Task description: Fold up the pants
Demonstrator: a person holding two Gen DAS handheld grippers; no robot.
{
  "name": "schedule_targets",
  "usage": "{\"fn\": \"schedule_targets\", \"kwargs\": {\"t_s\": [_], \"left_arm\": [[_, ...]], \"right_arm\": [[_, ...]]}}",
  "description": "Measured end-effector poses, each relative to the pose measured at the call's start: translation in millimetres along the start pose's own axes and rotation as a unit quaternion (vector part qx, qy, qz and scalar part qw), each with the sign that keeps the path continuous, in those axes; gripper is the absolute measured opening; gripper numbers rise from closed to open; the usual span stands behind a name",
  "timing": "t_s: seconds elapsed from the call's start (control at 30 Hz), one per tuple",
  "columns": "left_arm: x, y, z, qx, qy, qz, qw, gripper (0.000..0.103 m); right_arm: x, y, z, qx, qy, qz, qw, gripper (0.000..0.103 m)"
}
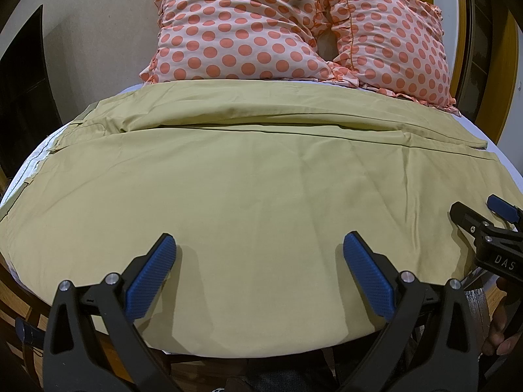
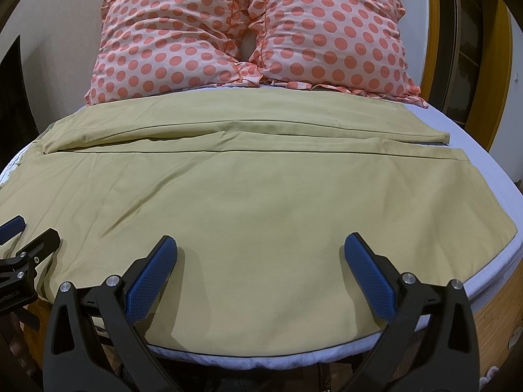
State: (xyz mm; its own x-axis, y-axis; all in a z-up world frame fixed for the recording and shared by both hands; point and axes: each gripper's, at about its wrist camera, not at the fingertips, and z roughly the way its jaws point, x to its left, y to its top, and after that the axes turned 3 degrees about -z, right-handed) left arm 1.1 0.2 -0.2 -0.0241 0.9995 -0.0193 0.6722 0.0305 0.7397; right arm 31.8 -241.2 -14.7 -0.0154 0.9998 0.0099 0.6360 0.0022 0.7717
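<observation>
— Blue ribbed pads on your left black two-finger gripper (image 1: 260, 261) sat nearest the lens, spread wide over the near edge of the khaki cotton pants (image 1: 261, 176). Were you holding anything?

— No. Both claws were wide and empty. Your right black two-finger gripper (image 2: 260, 263) hovered the same way over the near leg, its pads just above the cloth; whether they touched it, I couldn't tell.

— Why side by side?

— My guess: you had one on each stretch of that near edge, ready to lift it evenly and fold the leg onto the far one.

— And the pants?

— They lay flat, lengthwise across the white-sheeted bed (image 2: 490, 150), waistband to your left, hems to your right, the two legs parallel. Beyond them leaned two pink pillows with orange polka dots (image 2: 248, 29), clear of the fold.
</observation>
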Motion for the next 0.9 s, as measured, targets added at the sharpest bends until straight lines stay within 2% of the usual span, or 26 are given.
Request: {"fn": "schedule_targets", "kwargs": {"t_s": [0.9], "left_arm": [[-0.5, -0.6, -0.6, -0.001, 0.000, 0.001, 1.0000, 0.101]], "right_arm": [[-0.1, -1.9, -0.5, -0.004, 0.000, 0.000, 1.000, 0.102]]}}
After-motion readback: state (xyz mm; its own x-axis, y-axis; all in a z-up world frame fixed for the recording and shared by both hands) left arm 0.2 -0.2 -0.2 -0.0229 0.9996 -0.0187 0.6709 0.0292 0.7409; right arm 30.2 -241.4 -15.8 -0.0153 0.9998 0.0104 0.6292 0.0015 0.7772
